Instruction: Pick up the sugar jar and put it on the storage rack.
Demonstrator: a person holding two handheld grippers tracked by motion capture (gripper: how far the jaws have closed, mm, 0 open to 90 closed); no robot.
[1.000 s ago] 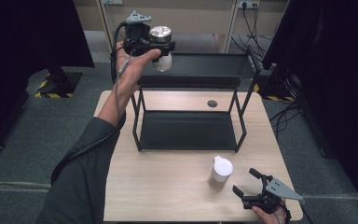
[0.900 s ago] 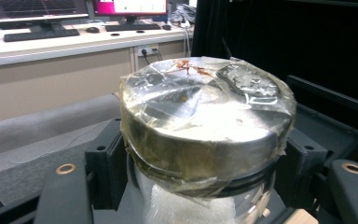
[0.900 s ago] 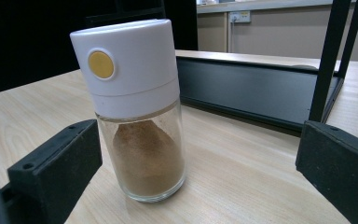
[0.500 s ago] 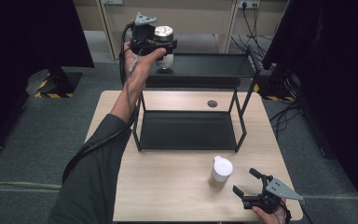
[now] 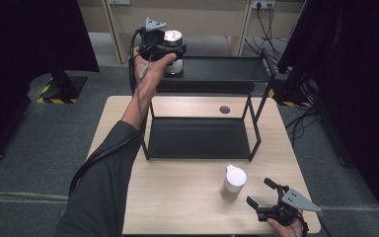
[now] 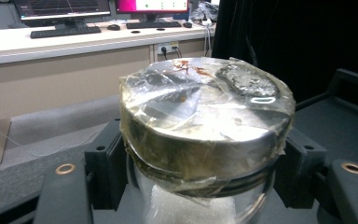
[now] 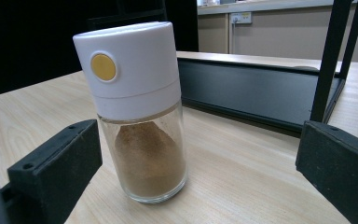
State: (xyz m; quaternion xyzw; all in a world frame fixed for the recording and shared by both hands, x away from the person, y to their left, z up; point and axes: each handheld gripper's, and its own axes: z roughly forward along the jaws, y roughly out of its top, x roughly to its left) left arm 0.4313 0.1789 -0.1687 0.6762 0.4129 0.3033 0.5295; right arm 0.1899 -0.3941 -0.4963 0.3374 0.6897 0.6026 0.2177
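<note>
My left gripper (image 5: 169,50) is shut on a glass jar (image 5: 172,38) with a metal lid wrapped in clear film. It holds the jar at the left end of the top shelf of a black two-level rack (image 5: 227,69). Whether the jar's base touches the shelf I cannot tell. In the left gripper view both jaws press on the jar (image 6: 205,121) just under its lid. My right gripper (image 5: 260,192) stands open near the table's front right corner. It faces a glass spice jar (image 5: 235,181) with a white cap, which stands upright on the table ahead of the jaws (image 7: 137,121).
The rack's lower shelf (image 5: 200,138) lies bare on the wooden table (image 5: 177,202). A dark round hole (image 5: 224,109) sits in the tabletop behind the rack. Dark curtains flank both sides. A desk with monitors (image 6: 65,7) stands beyond the table.
My left hand has carried the jar a little to the right and down onto the left end of the top shelf. The right gripper and the spice jar have stayed put.
</note>
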